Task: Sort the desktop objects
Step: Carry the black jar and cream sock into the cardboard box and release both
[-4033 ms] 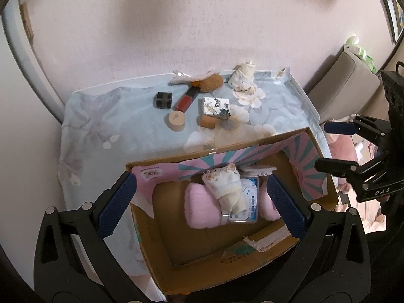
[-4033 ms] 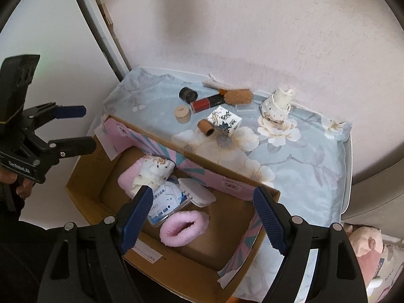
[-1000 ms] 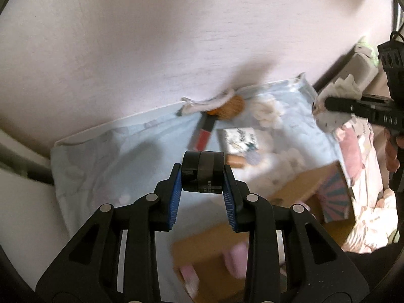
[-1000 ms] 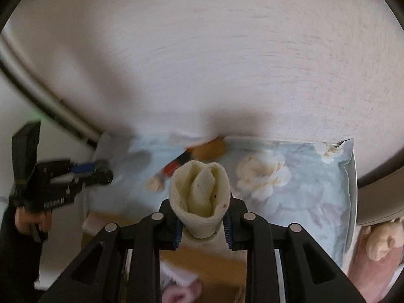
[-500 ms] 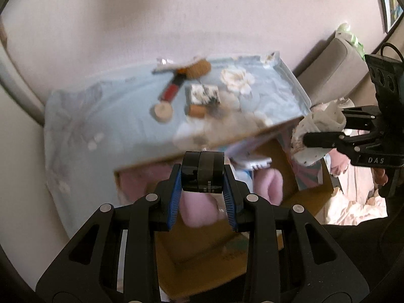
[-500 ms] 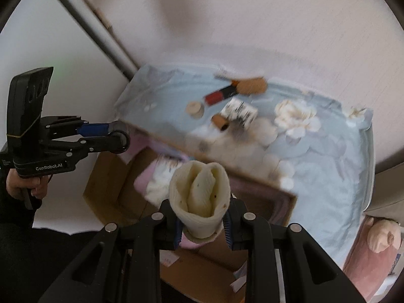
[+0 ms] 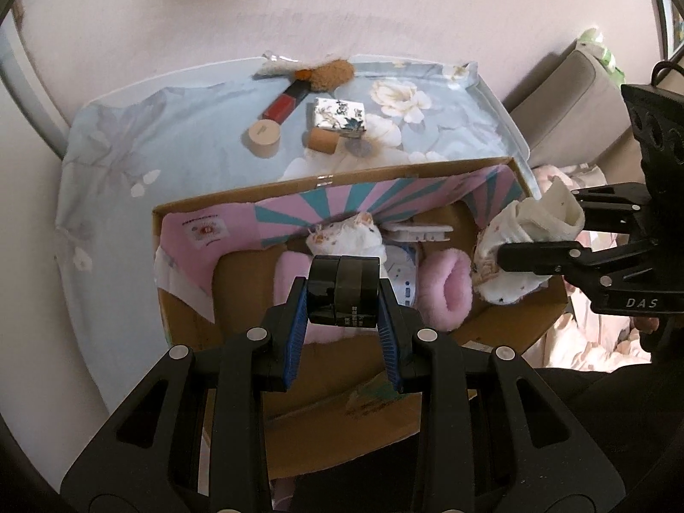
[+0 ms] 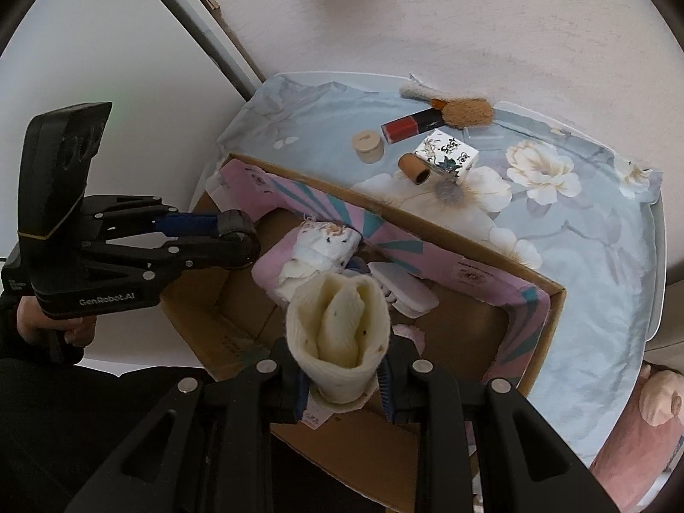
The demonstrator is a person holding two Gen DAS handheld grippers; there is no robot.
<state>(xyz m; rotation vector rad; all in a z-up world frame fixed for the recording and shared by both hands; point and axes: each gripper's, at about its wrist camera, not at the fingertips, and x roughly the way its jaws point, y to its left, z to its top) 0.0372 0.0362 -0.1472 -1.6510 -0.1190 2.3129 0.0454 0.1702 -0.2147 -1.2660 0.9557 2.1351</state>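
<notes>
My left gripper (image 7: 344,299) is shut on a small black jar (image 7: 344,284) and hovers over the open cardboard box (image 7: 239,205). My right gripper (image 8: 342,378) is shut on a rolled cream sock (image 8: 340,325), held above the same box (image 8: 551,295). The right gripper and its sock (image 7: 519,252) show at the box's right end in the left wrist view. The left gripper and the jar (image 8: 239,239) show at the box's left edge in the right wrist view. Inside lie pink fluffy slippers (image 7: 444,286), a patterned sock (image 7: 346,237), a white comb (image 8: 404,288) and a blue-white packet.
On the floral blue cloth (image 7: 141,128) beyond the box lie a red lipstick (image 7: 286,100), a round beige lid (image 7: 263,134), a brown tube (image 7: 322,141), a floral little box (image 7: 340,113) and a brown brush (image 7: 329,72). A wall rises behind. A pink plush toy (image 8: 641,431) lies at the right.
Both grippers, earlier open over the box, took the jar and the sock from the cloth and have swung back from the wall, down over the box.
</notes>
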